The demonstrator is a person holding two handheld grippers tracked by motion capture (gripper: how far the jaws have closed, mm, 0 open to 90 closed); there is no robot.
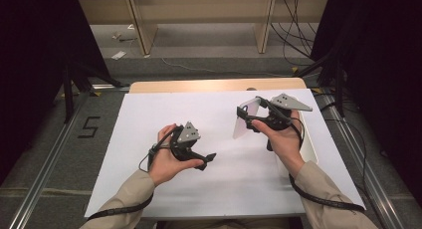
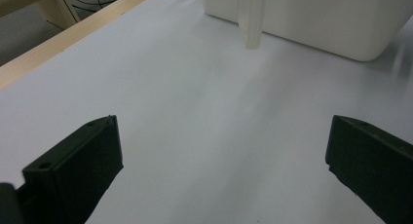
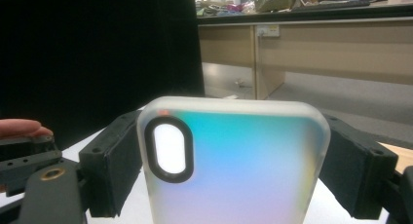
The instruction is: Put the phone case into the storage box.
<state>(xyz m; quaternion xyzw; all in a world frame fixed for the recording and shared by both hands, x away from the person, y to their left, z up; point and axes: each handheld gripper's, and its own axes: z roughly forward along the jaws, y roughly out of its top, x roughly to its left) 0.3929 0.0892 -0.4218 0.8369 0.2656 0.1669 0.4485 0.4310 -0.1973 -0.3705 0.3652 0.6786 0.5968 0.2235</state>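
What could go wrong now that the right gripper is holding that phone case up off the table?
The right gripper pinches the phone case only by its two side edges, so the flexible shell might bow and pop out. It hangs above the white table, and the left gripper stands open and apart, so nothing would catch it. The white bin sits close by; a swing could knock it.

A wooden table (image 1: pixel 219 84) carries a white sheet (image 1: pixel 219 179) and a white box (image 2: pixel 311 19).
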